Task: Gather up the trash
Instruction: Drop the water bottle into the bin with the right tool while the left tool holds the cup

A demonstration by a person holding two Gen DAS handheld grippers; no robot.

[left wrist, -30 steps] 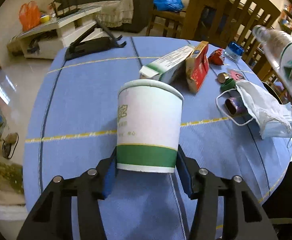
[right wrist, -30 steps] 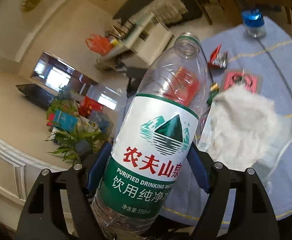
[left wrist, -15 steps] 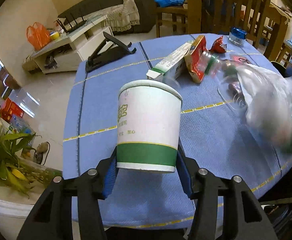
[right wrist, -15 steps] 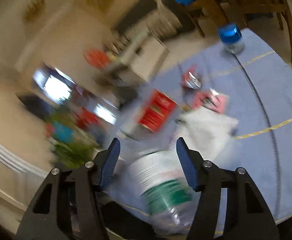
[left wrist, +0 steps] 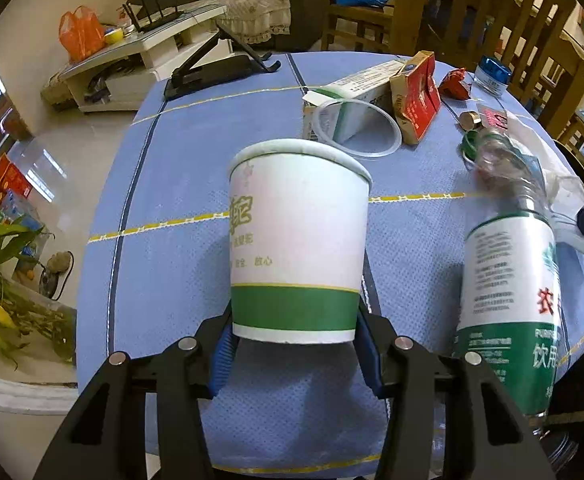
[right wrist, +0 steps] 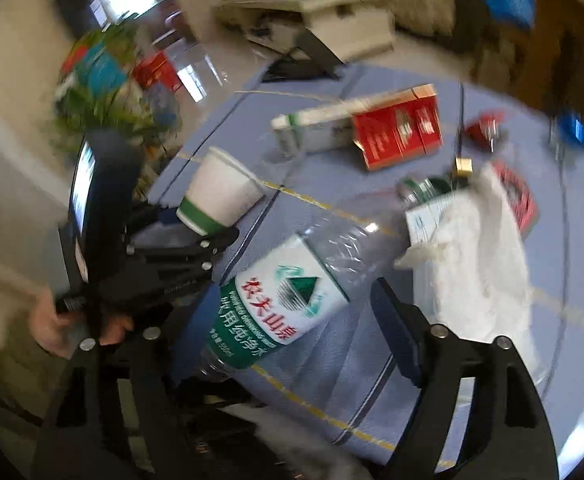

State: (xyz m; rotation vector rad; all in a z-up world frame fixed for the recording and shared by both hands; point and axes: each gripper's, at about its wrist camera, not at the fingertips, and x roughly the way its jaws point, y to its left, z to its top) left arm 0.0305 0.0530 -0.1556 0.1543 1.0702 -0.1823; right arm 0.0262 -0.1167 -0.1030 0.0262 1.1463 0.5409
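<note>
Gripping the cup [left wrist: 298,240] low, the left gripper [left wrist: 294,354] is closed; the right gripper [right wrist: 276,328] is open.
The empty bottle [right wrist: 292,300], light and crushable, lies loose at the table [left wrist: 172,184] edge; its labelled middle is best gripped.

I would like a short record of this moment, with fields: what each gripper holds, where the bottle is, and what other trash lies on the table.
left gripper: shut on the paper cup, upright
right gripper: open, holds nothing
plastic bottle: free between the right fingers, tilted, at the near table edge
table: blue cloth
other trash: red carton, white and green box, face mask
</note>
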